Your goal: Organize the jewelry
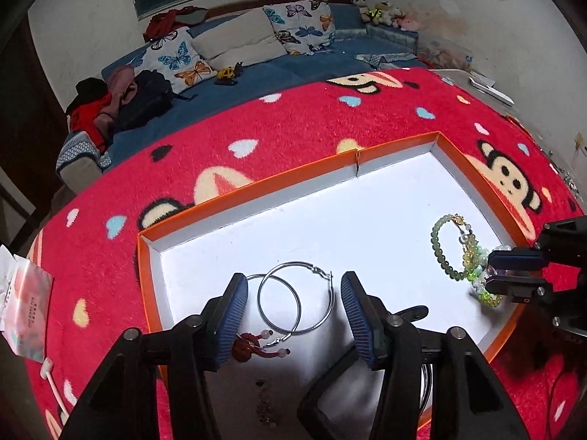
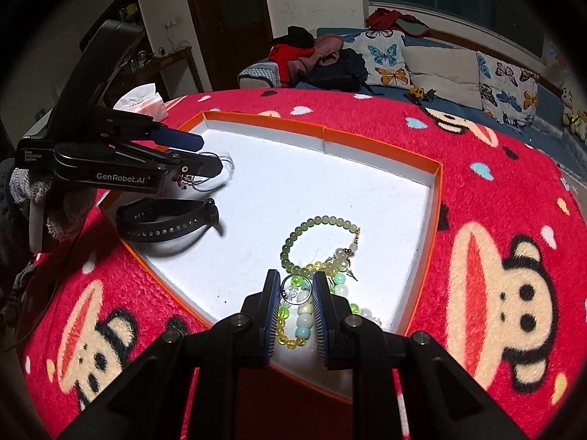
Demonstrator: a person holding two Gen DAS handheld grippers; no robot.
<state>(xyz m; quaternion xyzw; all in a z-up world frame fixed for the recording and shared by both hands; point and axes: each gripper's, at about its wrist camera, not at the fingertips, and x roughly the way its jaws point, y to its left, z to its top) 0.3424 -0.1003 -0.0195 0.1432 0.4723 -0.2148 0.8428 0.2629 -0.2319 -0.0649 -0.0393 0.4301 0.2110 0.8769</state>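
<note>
Red monkey blanket under the orange tray (image 1: 256,183): your left claw (image 1: 293,311) hangs apart over the hoop earrings (image 1: 293,300), your right claw (image 2: 296,293) pinches a small ring (image 2: 295,290), so find it a clear spot next.

Home living room, blue sofa (image 1: 279,62) with butterfly cushions (image 1: 301,24), plush toys (image 1: 385,13) (corner), heaped clothes (image 2: 304,55)
</note>
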